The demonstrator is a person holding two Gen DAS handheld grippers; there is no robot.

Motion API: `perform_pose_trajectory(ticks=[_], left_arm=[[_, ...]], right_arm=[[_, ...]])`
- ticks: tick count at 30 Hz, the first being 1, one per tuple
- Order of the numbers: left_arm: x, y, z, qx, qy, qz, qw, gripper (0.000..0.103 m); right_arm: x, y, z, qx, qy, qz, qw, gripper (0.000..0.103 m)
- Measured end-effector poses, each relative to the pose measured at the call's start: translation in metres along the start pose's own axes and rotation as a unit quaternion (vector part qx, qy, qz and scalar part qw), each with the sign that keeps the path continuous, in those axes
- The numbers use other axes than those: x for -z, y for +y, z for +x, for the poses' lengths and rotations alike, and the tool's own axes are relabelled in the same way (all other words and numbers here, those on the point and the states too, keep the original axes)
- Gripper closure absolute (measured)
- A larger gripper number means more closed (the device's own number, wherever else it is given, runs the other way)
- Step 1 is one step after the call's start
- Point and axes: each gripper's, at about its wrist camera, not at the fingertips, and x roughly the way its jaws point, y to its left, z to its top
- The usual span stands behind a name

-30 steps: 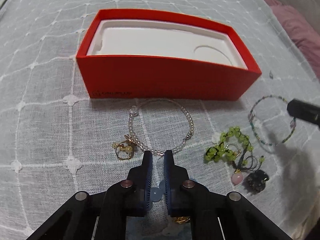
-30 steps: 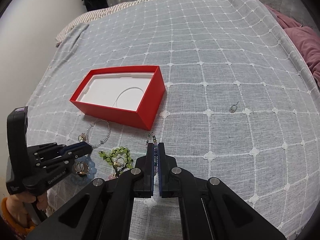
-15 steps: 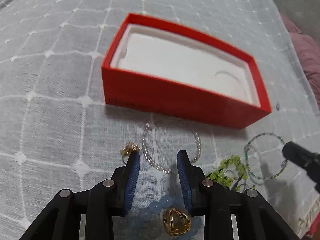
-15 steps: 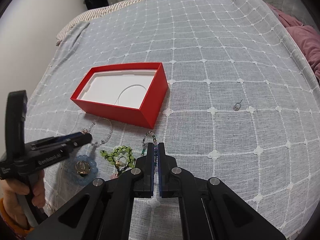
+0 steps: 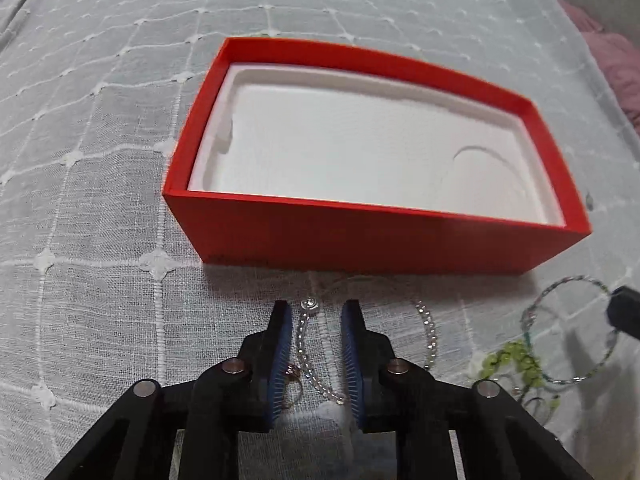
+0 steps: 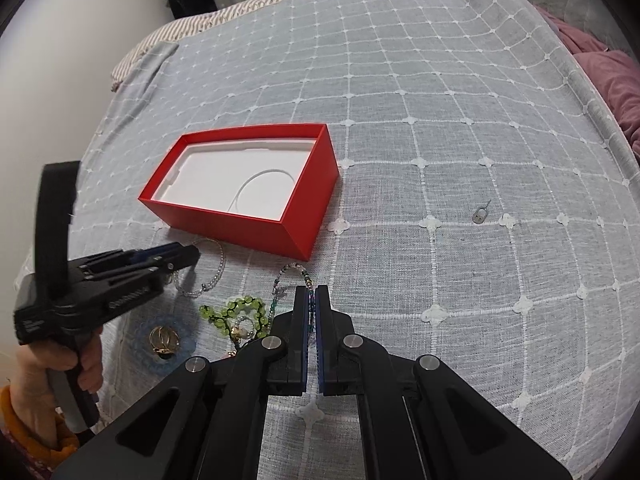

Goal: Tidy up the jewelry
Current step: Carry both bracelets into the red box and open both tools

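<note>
Red card walls and a white moulded liner make up the box (image 5: pixel 372 236), which lies empty on the grey bedspread (image 6: pixel 460 168) — nothing has gone in yet. All the jewelry lies on the near side of it: a clear bead bracelet (image 5: pixel 428 332) just near of the box wall, a green bead piece (image 6: pixel 236 310) to the right, a thin multicoloured loop (image 5: pixel 568 332) beyond that, and a gold ring (image 6: pixel 164 340) on a blue beaded circle nearest the person.

Left gripper (image 5: pixel 316 312) hangs over the clear bracelet, its jaws having just been closing; they stand slightly apart with a run of beads below the gap, and nothing looks pinched. Right gripper (image 6: pixel 312 300) is closed, and its tips seem to pinch a strand of the thin loop.

To take the bracelet cleanly, I would lower the left tips until they straddle one strand — not the clasp end — then close fully before lifting, and carry it high enough to clear the box wall.
</note>
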Motion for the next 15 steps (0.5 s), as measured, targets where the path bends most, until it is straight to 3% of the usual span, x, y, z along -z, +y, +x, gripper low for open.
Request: perform_pose_trajectory(ticks=[1, 6, 15], left_arm=[[-0.001, -0.003, -0.001, -0.008, -0.002, 0.008, 0.9999, 0.099], [0.002, -0.008, -0.011, -0.008, -0.010, 0.015, 0.9998, 0.099], [0.007, -0.016, -0.065, 0.020, -0.071, 0.020, 0.9971, 0.099]], right_arm=[[0.000, 0.000, -0.001, -0.001, -0.001, -0.001, 1.000, 0.101], [0.000, 0.005, -0.009, -0.005, -0.013, -0.009, 1.000, 0.101], [0.000, 0.018, -0.035, -0.014, -0.048, -0.020, 0.999, 0.101]])
